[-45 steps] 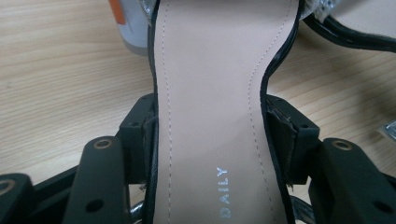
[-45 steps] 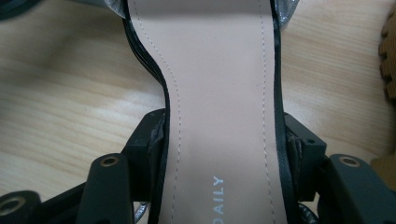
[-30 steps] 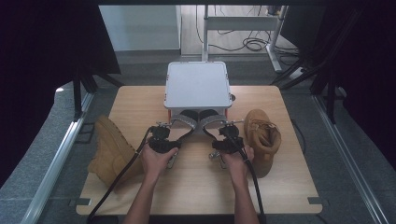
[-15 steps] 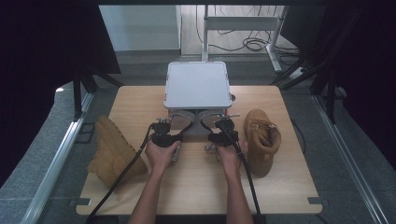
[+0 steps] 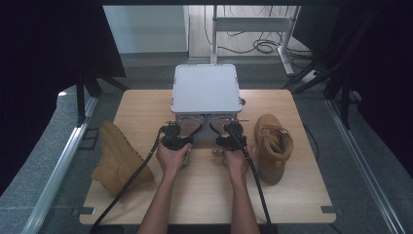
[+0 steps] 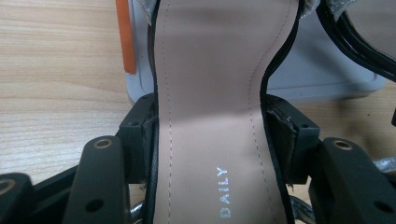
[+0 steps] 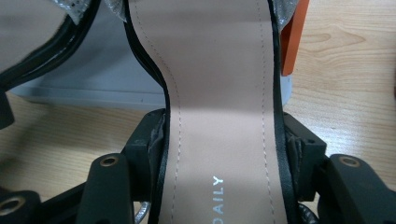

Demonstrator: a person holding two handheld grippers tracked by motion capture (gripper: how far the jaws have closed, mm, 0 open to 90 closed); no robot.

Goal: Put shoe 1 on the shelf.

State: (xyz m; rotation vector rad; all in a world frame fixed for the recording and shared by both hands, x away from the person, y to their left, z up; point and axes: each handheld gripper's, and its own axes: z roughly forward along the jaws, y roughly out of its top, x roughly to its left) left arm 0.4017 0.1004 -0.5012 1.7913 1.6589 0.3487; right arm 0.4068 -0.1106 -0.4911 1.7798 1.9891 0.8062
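Note:
Two sandals with beige insoles, black edging and silver straps lie in front of a grey case (image 5: 206, 90). My left gripper (image 5: 176, 136) is shut on the narrow waist of the left sandal (image 5: 191, 125). In the left gripper view the left gripper (image 6: 212, 135) presses both sides of that sandal (image 6: 210, 60). My right gripper (image 5: 231, 135) is shut on the right sandal (image 5: 219, 124) in the same way. The right gripper view shows the right gripper (image 7: 224, 144) clamping its sandal (image 7: 210, 56) at the waist. Both toes reach the case's near edge.
A tan boot (image 5: 117, 156) lies on its side at the left of the wooden table (image 5: 146, 102). Another tan boot (image 5: 272, 146) stands upright at the right. The case has orange latches (image 6: 125, 37) on its near side. Cables trail back from both grippers.
Both hands have carried the sandals away from the person toward the grey case. The sandals, angled toward each other before, now lie nearly parallel.

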